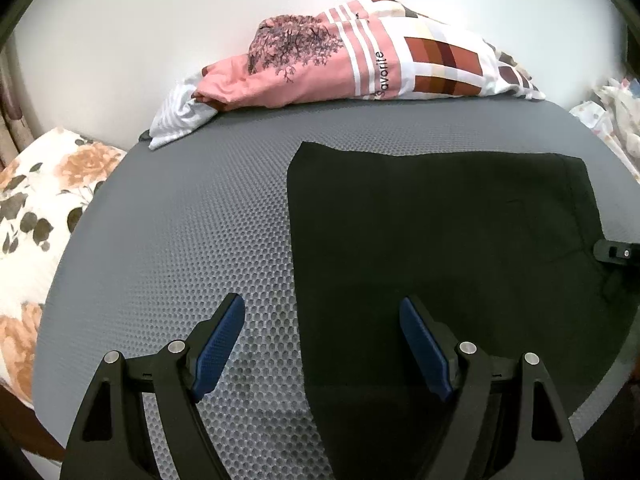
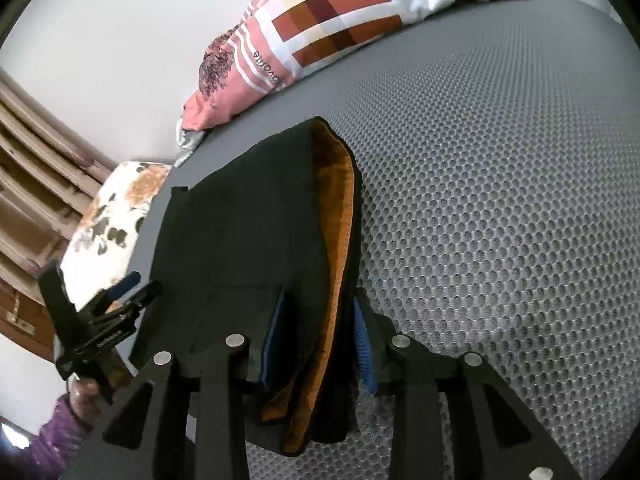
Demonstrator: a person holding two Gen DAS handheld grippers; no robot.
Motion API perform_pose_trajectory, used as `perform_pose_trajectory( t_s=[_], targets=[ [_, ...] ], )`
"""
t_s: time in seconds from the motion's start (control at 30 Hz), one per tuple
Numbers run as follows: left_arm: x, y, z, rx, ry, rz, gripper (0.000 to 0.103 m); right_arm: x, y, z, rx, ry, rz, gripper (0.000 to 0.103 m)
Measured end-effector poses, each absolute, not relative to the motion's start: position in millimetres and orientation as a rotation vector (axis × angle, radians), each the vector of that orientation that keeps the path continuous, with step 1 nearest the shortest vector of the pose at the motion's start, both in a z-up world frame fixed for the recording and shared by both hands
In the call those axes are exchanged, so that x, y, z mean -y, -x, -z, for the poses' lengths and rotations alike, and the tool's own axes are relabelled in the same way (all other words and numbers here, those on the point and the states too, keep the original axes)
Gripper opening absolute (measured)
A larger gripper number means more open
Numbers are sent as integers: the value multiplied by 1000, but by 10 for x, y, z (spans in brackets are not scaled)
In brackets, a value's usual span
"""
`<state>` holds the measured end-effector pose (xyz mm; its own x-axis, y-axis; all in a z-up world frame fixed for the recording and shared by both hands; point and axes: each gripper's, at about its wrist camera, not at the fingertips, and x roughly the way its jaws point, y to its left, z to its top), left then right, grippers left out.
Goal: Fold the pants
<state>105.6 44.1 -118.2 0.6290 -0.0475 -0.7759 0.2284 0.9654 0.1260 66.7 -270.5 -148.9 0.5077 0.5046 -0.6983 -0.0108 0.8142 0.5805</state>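
Grey honeycomb-mesh mat (image 1: 192,216) covers the work surface; I cannot tell whether a tabletop or a bed lies under it.

Nearest, left wrist view: my left hand-held gripper (image 1: 322,336) hangs just above the mat with its blue pads (image 1: 218,348) spread wide and nothing between them. It straddles the near left edge of the black pants (image 1: 440,248), one finger over bare mat, the other over cloth.

Right wrist view: my right hand-held gripper (image 2: 316,340) is pinching a bunched edge of the pants (image 2: 248,240); an orange lining (image 2: 340,216) shows at the lifted fold. Several layers seem to sit between the pads. The left unit (image 2: 104,316) is visible off to that side, well apart.

Mid-field: the pants lie mostly flat across the right half of the mat, already looking doubled over.

Far: a pink and checked bundle of bedding (image 1: 360,56) sits at the mat's back edge against a pale wall, with a floral cushion (image 1: 36,208) to the left.

Risks, as I judge them:
- Right grip takes only some layers, so the inner one slides out when lifted.
- Lifting one side alone, with the left empty, could skew the fold line.
- Cloth may drag on the mesh and wrinkle.
- A long carry backward could reach the bedding.
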Motion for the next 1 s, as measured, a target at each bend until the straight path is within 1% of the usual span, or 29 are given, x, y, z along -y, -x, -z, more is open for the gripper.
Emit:
perform_pose_trajectory(
  t_s=[0.53,0.7,0.77,0.83,1.0],
  targets=[
    [-352,-1005,1216,-836,-273,143,80,2616,-657,1460,-989,-516,-292,32],
    [-336,-996,1248,-830,-272,131,80,2536,-635,1432,-959,-438,-259,35],
    [-357,-999,1267,-827,-254,132,81,2509,-610,1435,-930,-409,-244,38],
    [-391,-993,1286,-820,-228,127,84,2496,-586,1443,-901,-393,-240,38],
    [-438,-984,1326,-801,-192,127,87,2501,-498,1459,-852,-390,-230,38]
  ],
)
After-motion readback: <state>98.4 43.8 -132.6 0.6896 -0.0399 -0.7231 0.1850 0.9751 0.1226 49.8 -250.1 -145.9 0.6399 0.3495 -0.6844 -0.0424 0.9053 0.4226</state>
